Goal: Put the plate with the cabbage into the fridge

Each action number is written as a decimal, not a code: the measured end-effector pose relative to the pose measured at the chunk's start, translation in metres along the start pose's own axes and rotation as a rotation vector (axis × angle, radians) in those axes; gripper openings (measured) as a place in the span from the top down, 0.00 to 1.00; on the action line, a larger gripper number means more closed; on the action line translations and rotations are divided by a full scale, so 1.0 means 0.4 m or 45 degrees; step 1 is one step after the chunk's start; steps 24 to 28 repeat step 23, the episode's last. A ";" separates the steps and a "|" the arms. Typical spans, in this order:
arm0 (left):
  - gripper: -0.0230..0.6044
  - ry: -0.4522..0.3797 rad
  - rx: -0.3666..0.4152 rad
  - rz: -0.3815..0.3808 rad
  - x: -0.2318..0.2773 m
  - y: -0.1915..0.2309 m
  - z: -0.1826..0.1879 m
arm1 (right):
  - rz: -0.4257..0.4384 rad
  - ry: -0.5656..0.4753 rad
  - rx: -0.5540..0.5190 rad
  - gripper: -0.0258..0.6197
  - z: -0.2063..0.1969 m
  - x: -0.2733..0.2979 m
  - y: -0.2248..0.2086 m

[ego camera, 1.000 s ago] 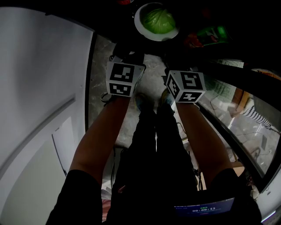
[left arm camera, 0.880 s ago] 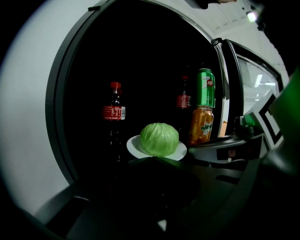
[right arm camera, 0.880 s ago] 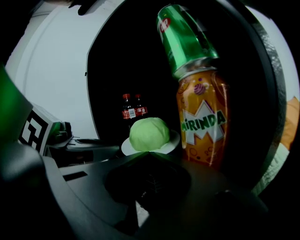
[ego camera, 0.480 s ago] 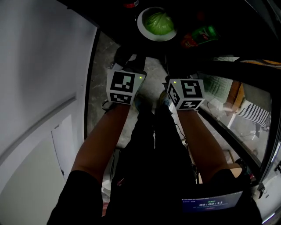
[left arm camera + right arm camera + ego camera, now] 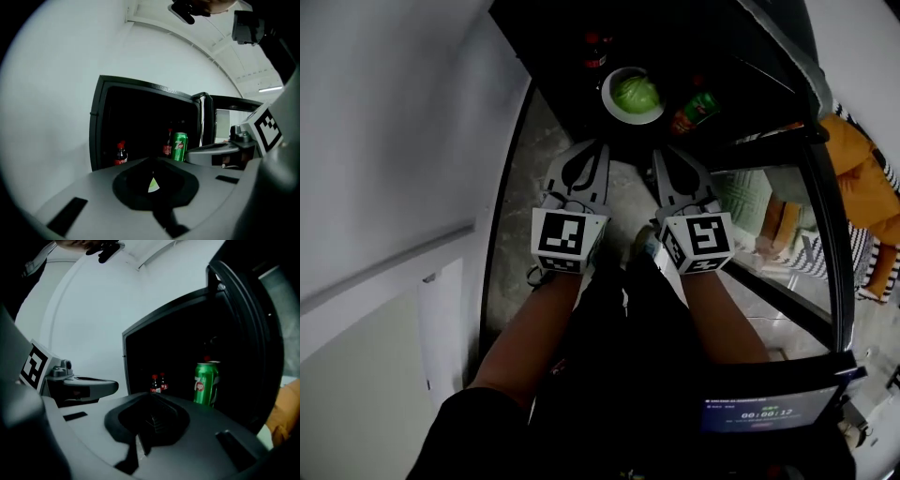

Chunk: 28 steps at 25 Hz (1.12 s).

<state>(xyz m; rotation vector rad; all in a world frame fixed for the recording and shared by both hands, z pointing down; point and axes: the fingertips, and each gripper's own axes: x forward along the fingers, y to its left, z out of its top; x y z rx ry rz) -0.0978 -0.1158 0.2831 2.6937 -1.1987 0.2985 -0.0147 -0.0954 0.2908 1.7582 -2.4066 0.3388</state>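
Green cabbage: sits in the white plate, upper centre of the head view; the plate keeps the round head from rolling.
Plate's place: on the floor of the dark fridge, just inside the opening, so the task's thing looks to be already where it belongs.
Neighbours: a green can stands upright just right of the plate, and a red-capped bottle stands further back at upper left. The plate takes the free space between them; I cannot tell whether it touches the can.
Left gripper: jaws drawn together on nothing, with only a sliver of green showing through the slit in its own view. It is held clear of the plate, below it in the frame, and points at the opening.
Right gripper: jaws likewise together and empty, beside the left one and apart from plate and can.
Why so held: both tools level, side by side and off the plate reads as the release being finished, with the tools kept out of the opening.
Door: stands open along the right edge of the frame.
Step in hand: likely the placing is done; shutting the door would be what is left.
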 end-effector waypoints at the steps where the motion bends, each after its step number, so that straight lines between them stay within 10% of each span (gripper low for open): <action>1: 0.96 -0.008 -0.009 0.003 -0.020 -0.009 0.011 | -0.002 -0.004 -0.009 0.95 0.012 -0.016 0.005; 28: 0.96 -0.089 0.015 -0.028 -0.184 -0.141 0.156 | 0.095 -0.097 -0.021 0.95 0.161 -0.248 0.105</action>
